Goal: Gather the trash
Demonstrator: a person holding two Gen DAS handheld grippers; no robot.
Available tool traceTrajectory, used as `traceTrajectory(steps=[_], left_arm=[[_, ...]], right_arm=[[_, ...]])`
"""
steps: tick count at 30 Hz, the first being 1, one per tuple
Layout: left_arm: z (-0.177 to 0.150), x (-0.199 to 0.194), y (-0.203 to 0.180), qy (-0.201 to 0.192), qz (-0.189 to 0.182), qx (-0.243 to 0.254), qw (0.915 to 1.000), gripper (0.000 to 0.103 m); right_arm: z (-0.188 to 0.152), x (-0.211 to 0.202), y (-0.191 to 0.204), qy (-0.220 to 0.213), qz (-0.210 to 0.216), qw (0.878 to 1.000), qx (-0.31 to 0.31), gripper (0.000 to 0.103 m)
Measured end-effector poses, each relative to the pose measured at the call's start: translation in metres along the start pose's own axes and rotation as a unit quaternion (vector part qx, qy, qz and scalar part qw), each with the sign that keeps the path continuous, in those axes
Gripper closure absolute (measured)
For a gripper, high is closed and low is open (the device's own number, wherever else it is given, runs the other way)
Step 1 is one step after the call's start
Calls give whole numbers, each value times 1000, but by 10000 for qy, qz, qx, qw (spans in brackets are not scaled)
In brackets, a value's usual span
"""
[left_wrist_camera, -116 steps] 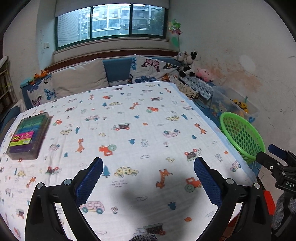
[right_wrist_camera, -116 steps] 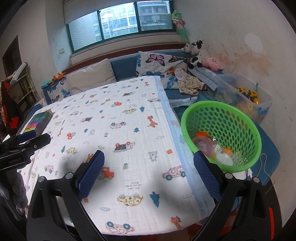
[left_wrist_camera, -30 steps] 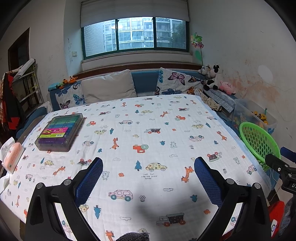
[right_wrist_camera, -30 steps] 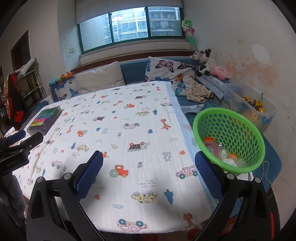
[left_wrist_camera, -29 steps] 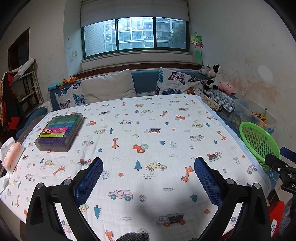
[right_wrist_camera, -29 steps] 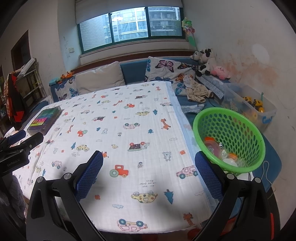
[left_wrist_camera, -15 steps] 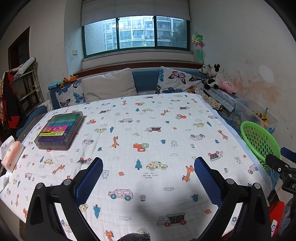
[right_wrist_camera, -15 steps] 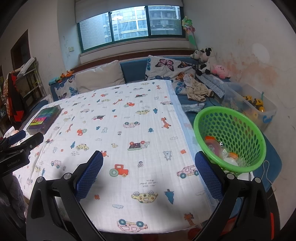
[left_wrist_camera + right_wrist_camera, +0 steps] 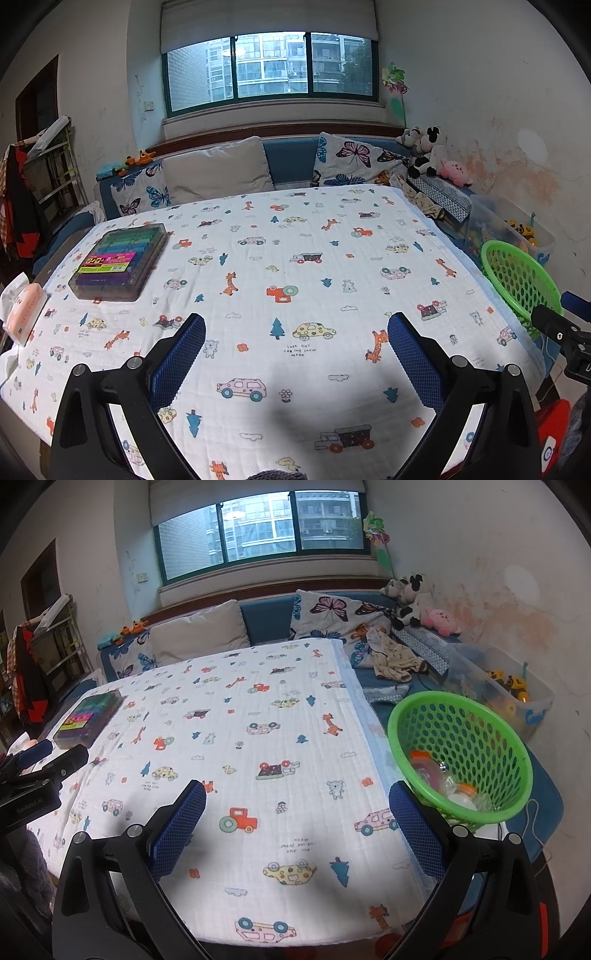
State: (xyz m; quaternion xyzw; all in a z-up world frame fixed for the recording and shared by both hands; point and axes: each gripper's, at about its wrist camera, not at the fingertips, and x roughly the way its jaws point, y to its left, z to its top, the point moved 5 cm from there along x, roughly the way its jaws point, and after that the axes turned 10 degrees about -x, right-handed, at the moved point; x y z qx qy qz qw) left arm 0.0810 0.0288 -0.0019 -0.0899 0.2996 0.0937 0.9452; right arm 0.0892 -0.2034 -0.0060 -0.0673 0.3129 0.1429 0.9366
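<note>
Both the left gripper and right gripper hover with jaws apart and empty, while light, stiff plastic bottles lie in the green perforated plastic basket beside the tabletop's right edge.

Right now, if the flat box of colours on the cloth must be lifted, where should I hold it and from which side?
Grip the box of colours across its two long edges, coming from above with the left hand-held gripper, whose jaws stand wide open. It lies flat on the cloth, wide and low, so its top face probably gives nothing to pinch; only the sides do.
</note>
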Motion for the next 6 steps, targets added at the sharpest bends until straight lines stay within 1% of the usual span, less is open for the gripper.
traceTrajectory(steps=[6], left_arm=[[-1, 2, 1, -11, 34, 8, 10000, 7]], right_arm=[[0, 0, 1, 1, -3, 10000, -3, 4]])
